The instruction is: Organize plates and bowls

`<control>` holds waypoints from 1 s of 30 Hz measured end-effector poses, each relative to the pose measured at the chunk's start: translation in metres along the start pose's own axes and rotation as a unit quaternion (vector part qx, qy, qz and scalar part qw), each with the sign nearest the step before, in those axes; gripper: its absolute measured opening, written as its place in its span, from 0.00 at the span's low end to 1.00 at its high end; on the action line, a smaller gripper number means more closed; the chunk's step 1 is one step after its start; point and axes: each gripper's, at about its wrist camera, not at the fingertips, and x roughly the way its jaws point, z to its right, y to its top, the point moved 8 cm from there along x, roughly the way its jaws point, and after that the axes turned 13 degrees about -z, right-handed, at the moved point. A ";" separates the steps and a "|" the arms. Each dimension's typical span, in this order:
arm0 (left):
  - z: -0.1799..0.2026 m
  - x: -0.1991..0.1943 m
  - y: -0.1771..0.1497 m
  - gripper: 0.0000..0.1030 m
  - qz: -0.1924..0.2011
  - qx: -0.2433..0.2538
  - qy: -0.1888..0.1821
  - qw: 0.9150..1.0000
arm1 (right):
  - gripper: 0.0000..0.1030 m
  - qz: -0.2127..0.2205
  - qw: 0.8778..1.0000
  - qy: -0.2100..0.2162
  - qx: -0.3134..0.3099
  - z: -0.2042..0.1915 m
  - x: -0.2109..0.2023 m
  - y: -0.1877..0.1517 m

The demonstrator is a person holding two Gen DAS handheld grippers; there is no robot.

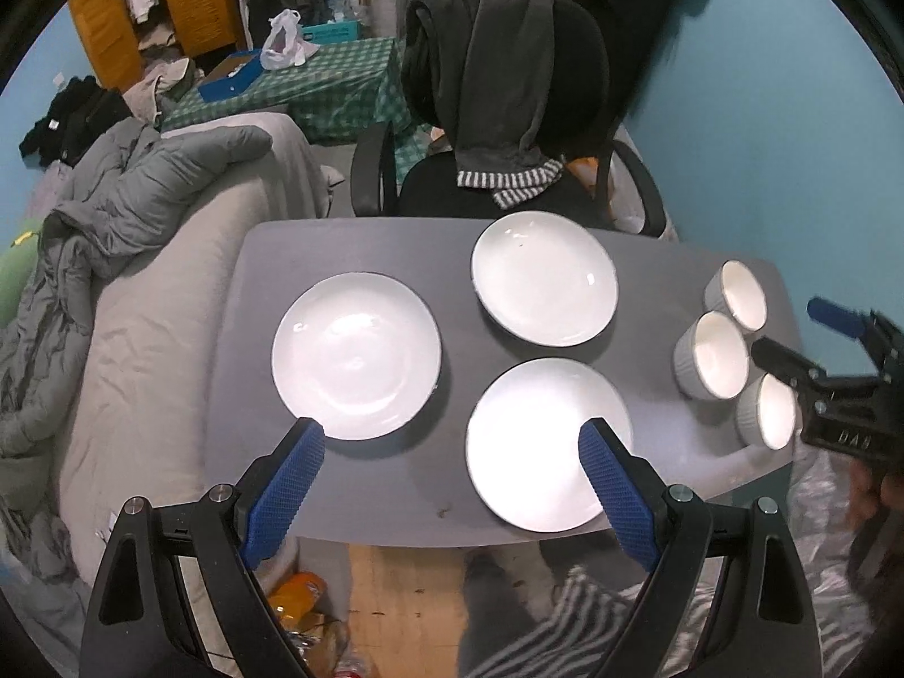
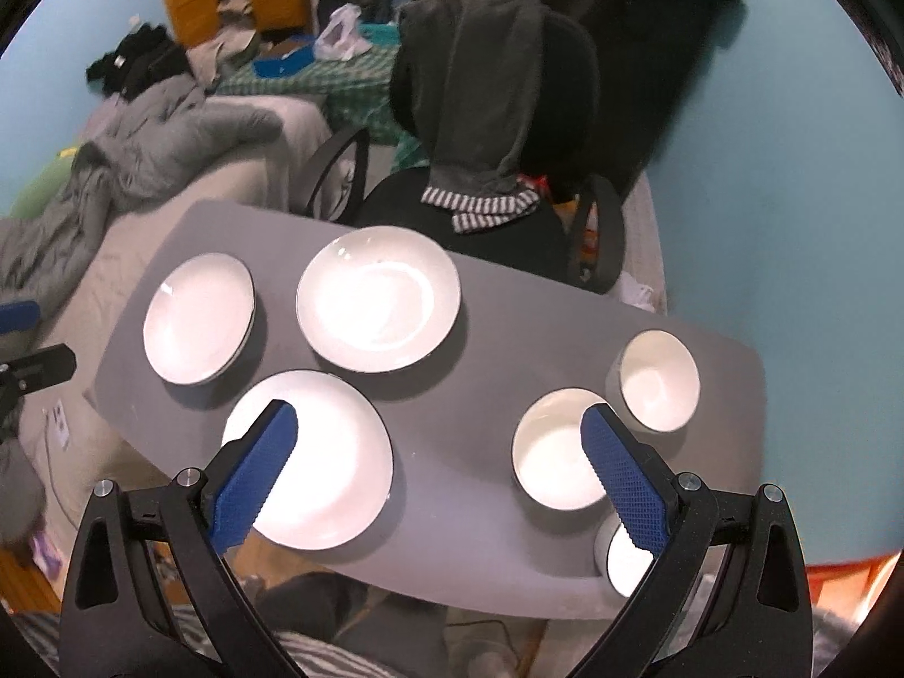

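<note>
Three white plates lie apart on the grey table (image 1: 395, 486): a left plate (image 1: 356, 356), a far plate (image 1: 543, 278) and a near plate (image 1: 547, 443). Three white bowls stand in a row at the table's right: far bowl (image 1: 737, 294), middle bowl (image 1: 713, 355), near bowl (image 1: 769, 411). My left gripper (image 1: 452, 440) is open and empty, above the table's near edge between the left and near plates. My right gripper (image 2: 438, 424) is open and empty, above the table between the near plate (image 2: 316, 457) and middle bowl (image 2: 556, 449); it also shows at the right of the left wrist view (image 1: 802, 339).
A black office chair (image 1: 508, 113) draped with a dark hoodie stands against the table's far edge. A grey sofa (image 1: 169, 282) with a padded jacket adjoins the table's left side. Striped fabric and clutter lie on the floor (image 1: 395, 582) below the near edge.
</note>
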 end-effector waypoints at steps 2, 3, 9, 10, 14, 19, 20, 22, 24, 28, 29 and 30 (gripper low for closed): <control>-0.001 0.008 -0.001 0.90 -0.002 0.008 0.000 1.000 | 0.97 -0.007 1.000 0.005 -0.009 -0.005 0.008 0.002; -0.001 0.012 -0.002 0.90 -0.005 0.011 0.002 1.000 | 0.97 -0.011 1.000 0.007 -0.012 -0.006 0.013 0.003; -0.002 0.035 -0.010 0.90 -0.025 0.020 -0.007 0.999 | 0.91 -0.042 0.999 0.023 -0.014 -0.013 0.047 0.006; -0.002 0.041 -0.012 0.90 -0.029 0.021 -0.012 0.999 | 0.91 -0.047 0.998 0.024 -0.014 -0.013 0.051 0.005; -0.004 0.058 -0.016 0.90 -0.046 0.024 -0.017 0.998 | 0.91 -0.062 0.997 0.026 -0.023 -0.019 0.068 0.002; -0.008 0.084 -0.021 0.90 -0.068 0.032 -0.021 0.997 | 0.91 -0.080 0.996 0.017 -0.037 -0.028 0.094 -0.006; -0.009 0.089 -0.021 0.90 -0.071 0.033 -0.024 0.997 | 0.91 -0.084 0.996 0.016 -0.037 -0.028 0.098 -0.008; -0.011 0.095 -0.024 0.90 -0.077 0.033 -0.026 0.996 | 0.91 -0.092 0.995 0.021 -0.034 -0.030 0.107 -0.012; -0.013 0.103 -0.028 0.90 -0.089 0.034 -0.030 0.995 | 0.91 -0.100 0.994 0.026 -0.028 -0.031 0.114 -0.016; -0.010 0.115 -0.032 0.90 -0.099 0.042 -0.039 0.993 | 0.91 -0.111 0.993 0.038 -0.018 -0.034 0.123 -0.023; -0.009 0.118 -0.033 0.90 -0.101 0.044 -0.038 0.993 | 0.91 -0.113 0.993 0.039 -0.017 -0.035 0.125 -0.025; -0.008 0.122 -0.034 0.90 -0.103 0.045 -0.037 0.993 | 0.91 -0.114 0.993 0.039 -0.016 -0.036 0.127 -0.025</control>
